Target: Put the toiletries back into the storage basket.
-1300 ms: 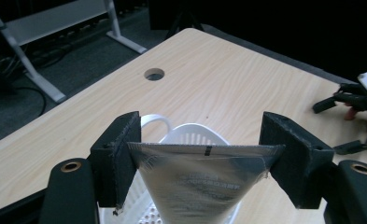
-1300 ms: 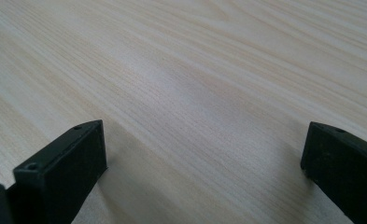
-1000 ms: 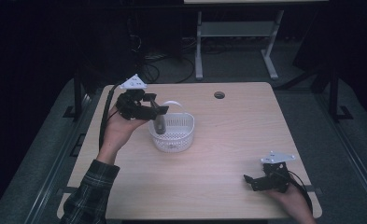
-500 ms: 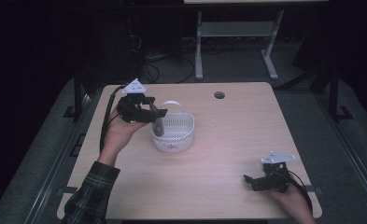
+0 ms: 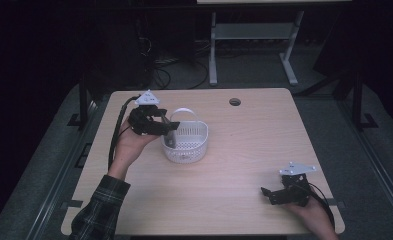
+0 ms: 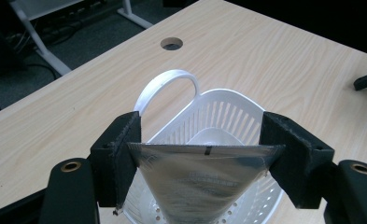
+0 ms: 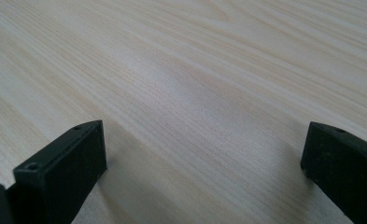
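Observation:
A white slotted plastic basket [image 5: 189, 147] with a hoop handle [image 5: 183, 111] stands left of the table's middle. My left gripper [image 5: 170, 131] is over its left rim, shut on a silvery foil pouch [image 5: 169, 139] that hangs down into the basket. In the left gripper view the pouch [image 6: 201, 182] is stretched flat between both pads, above the basket [image 6: 228, 116]. My right gripper [image 5: 268, 192] rests low at the table's front right, its jaws wide apart with only bare wood between them [image 7: 204, 154].
The light wooden table [image 5: 244, 135] has a round cable hole [image 5: 235, 102] near its far edge. A black cable [image 5: 115, 137] trails from the left gripper over the left edge. Beyond the table stand a white metal frame [image 5: 254, 35] and floor cables.
The left gripper has sunk a little with the pouch, which now reaches down into the basket. The right gripper has stayed where it was.

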`<state>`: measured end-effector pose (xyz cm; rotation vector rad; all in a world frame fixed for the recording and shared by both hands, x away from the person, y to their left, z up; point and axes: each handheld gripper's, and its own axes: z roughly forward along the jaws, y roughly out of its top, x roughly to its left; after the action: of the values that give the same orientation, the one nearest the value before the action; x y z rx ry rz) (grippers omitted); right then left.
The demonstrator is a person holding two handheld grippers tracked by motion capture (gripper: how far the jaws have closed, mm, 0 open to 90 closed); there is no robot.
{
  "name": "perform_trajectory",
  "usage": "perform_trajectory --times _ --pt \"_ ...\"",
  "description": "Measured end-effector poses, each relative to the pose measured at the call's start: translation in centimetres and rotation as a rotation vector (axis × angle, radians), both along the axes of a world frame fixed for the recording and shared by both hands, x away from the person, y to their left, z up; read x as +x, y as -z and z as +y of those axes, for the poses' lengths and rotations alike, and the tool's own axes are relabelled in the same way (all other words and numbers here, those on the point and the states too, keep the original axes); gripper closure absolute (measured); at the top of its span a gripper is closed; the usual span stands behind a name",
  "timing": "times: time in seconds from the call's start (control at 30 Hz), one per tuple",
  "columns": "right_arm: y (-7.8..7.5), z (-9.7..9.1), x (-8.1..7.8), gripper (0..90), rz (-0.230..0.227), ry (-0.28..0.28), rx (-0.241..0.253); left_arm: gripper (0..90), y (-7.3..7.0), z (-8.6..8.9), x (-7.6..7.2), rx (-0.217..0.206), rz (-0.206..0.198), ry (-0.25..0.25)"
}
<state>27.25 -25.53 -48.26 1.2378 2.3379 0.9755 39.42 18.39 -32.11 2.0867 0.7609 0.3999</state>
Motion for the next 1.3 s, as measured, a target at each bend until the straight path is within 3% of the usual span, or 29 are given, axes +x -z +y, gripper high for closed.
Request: perform_trajectory --times 0.47,1.0,1.3 --pt "0.0 0.0 0.0 0.0 0.000 0.001 -0.001 29.7 1.4 -0.1 0.2 0.006 0.027 -0.004" --pt "0.0 0.0 0.0 0.0 0.000 0.001 -0.002 29.7 2.4 -0.7 0.0 0.027 0.017 -0.005" --pt "0.0 0.0 0.0 0.0 0.000 0.001 -0.002 29.7 3.6 -0.5 0.0 0.030 0.043 -0.013"
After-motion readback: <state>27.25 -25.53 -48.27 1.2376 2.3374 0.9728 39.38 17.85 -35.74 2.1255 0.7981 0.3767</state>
